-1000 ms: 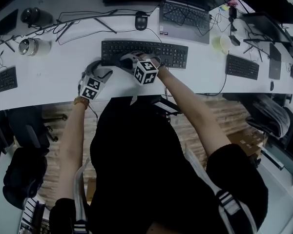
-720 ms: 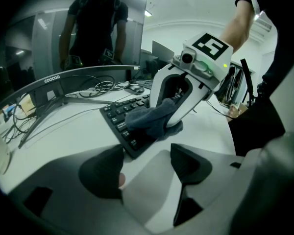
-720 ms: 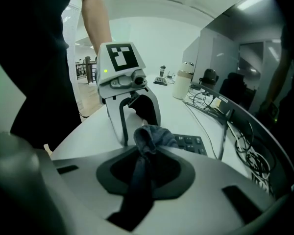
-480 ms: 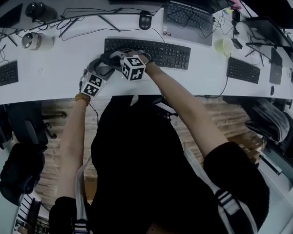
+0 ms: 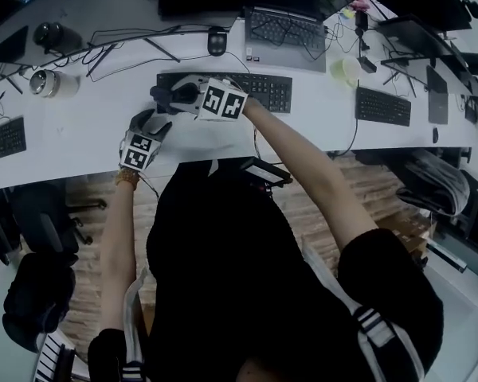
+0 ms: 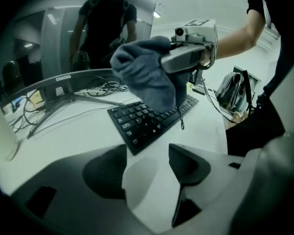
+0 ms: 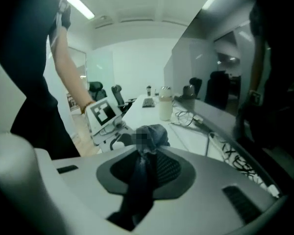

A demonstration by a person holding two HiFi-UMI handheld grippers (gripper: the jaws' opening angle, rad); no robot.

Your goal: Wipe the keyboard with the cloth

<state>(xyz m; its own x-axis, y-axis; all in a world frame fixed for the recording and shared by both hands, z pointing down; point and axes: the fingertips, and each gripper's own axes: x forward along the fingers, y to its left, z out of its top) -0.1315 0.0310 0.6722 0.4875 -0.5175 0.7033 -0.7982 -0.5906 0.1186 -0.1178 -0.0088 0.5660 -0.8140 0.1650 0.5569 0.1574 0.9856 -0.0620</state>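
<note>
Black full-size keyboard [image 5: 267, 92] lies flat on the long white desk [image 5: 80, 130], mid-desk, its long side along the near edge.

Crumpled grey-blue cloth [image 6: 147, 77] hangs over the keyboard's left end. Lifted clear: the left gripper view shows a gap between its lowest fold and the keys.

Right gripper [image 5: 183, 95] has its jaws pinched almost together on a bunch of the cloth, the rest spilling out ahead of the tips.

Left gripper [image 5: 154, 122] sits near the desk's near edge, just left of the keyboard. Its jaws stand wide and have just been closing a little; nothing between them, only bare desk.

Progress, judged: no wiping contact right now. The keys show no mark of where the cloth has or hasn't passed, so the share done can't be read. Likely a pause between strokes, or the end of the pass at the left end.

Containers:
- Pale green cup [image 5: 346, 70], far right past the grey laptop [image 5: 287, 34]; contents too small to tell.
- Silvery tumbler [image 5: 46, 82], far left among the cables; inside not visible.
</note>
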